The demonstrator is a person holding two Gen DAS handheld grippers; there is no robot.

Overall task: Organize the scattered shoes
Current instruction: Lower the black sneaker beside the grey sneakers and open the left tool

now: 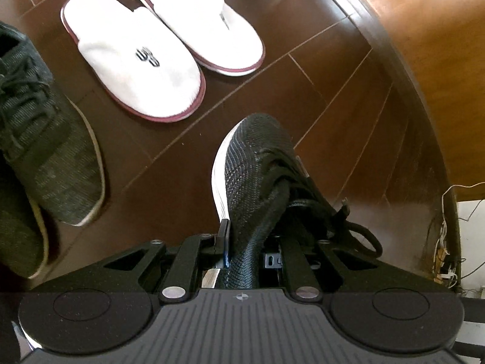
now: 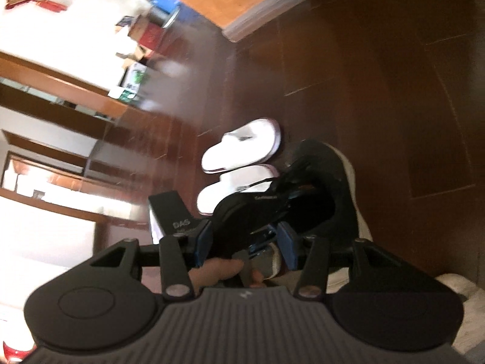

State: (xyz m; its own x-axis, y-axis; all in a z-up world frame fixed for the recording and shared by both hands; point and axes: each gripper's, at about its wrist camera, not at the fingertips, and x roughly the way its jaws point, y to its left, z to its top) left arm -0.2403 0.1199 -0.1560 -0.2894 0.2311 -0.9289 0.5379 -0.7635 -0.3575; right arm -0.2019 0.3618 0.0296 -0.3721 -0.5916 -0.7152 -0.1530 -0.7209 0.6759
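My left gripper (image 1: 254, 233) is shut on the collar of a black knit sneaker (image 1: 257, 163) with a white sole, toe pointing away. One finger (image 1: 224, 227) sits outside the shoe; the other is hidden inside it. Two white slippers (image 1: 133, 60) (image 1: 206, 21) lie side by side beyond the toe. The right wrist view is rolled sideways and blurred. It shows the same black sneaker (image 2: 330, 182), the slippers (image 2: 242, 148), the other gripper's black body (image 2: 239, 215) and a hand (image 2: 218, 270). My right gripper (image 2: 245, 239) has its blue pads (image 2: 203, 242) wide apart.
A dark grey sneaker (image 1: 51, 139) lies at the left, with a second one (image 1: 18, 227) nearer me. A wooden skirting and wall (image 1: 409, 45) curve along the right, with tangled cables (image 1: 445, 242) at its foot. Boxes (image 2: 142, 30) stand against a far wall. The floor is dark wood.
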